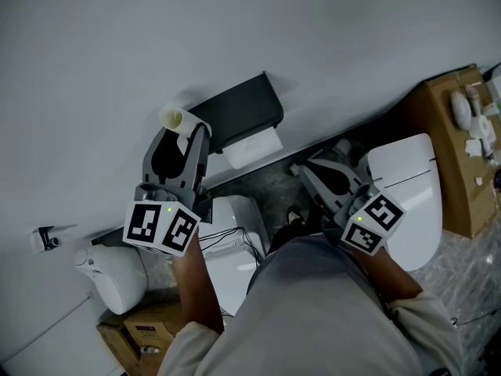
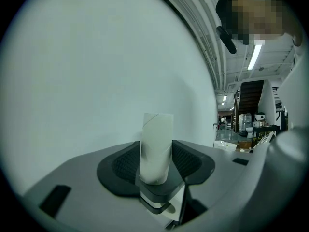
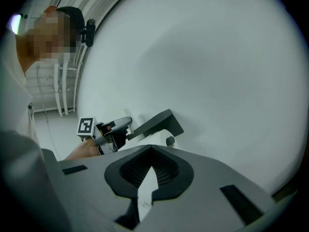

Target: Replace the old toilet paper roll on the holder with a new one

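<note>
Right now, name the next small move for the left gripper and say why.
Probably carry the tube away from the holder and set it aside. The left gripper is clamped on that bare tube beside the holder's end, so the old roll looks removed; the right gripper is shut and empty.

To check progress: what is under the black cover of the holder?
A white block, probably paper, shows below the black cover; the cover hides its upper part and how it is mounted.
</note>
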Demonstrator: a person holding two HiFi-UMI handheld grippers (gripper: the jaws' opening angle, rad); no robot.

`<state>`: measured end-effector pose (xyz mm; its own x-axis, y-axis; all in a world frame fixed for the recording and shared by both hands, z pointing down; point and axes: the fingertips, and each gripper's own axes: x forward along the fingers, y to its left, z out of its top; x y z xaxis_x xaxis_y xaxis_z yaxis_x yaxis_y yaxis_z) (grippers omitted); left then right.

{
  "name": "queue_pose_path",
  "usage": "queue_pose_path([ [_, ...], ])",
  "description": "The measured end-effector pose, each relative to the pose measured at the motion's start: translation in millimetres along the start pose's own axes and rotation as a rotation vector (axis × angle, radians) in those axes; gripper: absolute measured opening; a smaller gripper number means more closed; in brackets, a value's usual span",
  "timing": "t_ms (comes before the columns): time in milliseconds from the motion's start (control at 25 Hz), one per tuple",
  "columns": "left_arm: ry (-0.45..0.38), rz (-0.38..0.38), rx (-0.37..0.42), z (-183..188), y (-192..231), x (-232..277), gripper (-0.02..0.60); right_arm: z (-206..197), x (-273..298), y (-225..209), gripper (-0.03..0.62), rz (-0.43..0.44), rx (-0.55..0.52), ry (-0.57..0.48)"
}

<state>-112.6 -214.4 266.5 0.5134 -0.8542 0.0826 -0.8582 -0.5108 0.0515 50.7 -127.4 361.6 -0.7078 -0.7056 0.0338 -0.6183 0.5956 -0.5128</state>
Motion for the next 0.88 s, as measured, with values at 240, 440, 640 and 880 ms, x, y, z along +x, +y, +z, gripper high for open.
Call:
queue_pose_path([
  [240,-0.014,0.007,-0.013,-1,3,-4,0.219,1,5,6,0.015,0.006,-0.032,0.004],
  [440,-0.049,0.057,-0.039,1,9,-15,0.221,3,11,14,0.016,0.003,-0.095,0.012],
  [640,-0.084,0.065,-0.079,2,7,-28,0.221,4,15,22,0.015,-0.018,-0.181,0.036],
  [880,-0.097,0.044,-0.102,-1,1,-31,0.221,5,19,31,0.016,-0.011,-0.212,0.038],
])
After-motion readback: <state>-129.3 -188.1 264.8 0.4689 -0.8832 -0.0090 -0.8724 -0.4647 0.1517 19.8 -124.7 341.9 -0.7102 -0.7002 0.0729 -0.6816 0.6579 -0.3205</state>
